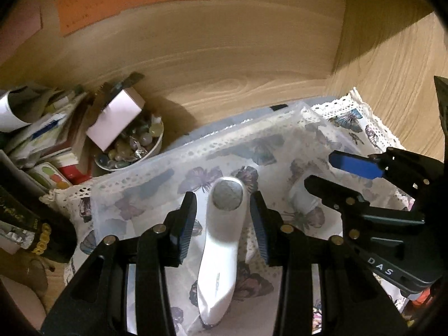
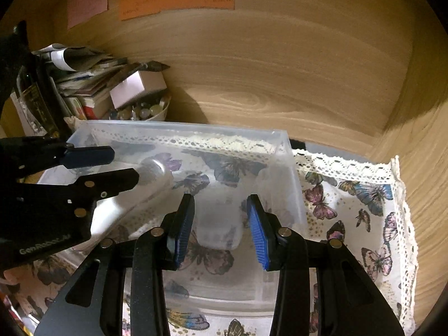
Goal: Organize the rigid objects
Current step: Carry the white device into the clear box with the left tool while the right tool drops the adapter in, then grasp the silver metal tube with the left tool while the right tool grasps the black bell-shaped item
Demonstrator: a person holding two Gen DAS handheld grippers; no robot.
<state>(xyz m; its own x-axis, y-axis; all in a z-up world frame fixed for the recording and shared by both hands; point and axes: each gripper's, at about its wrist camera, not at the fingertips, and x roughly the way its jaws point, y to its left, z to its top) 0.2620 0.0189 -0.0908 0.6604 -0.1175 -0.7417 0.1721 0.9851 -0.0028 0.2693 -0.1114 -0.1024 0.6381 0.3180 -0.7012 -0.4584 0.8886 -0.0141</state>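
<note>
A white handheld device (image 1: 221,252) with a round grey head lies lengthwise between the fingers of my left gripper (image 1: 224,198), which is shut on its neck inside a clear plastic box (image 1: 196,145). From the right wrist view the left gripper (image 2: 124,163) comes in from the left, and the device's head (image 2: 154,170) pokes out past its tips. My right gripper (image 2: 221,196) is shut on a small white bottle (image 2: 218,224), low inside the same box (image 2: 179,128). The left wrist view has the right gripper (image 1: 319,169) at the right, with the bottle (image 1: 301,200) at its tips.
The box stands on a butterfly-print cloth (image 2: 350,196) with a lace edge. Wooden walls close the back and right. At the back left are a bowl of polished stones (image 1: 131,145), a pale carton (image 1: 117,117) on top of it and a stack of books and papers (image 1: 42,128).
</note>
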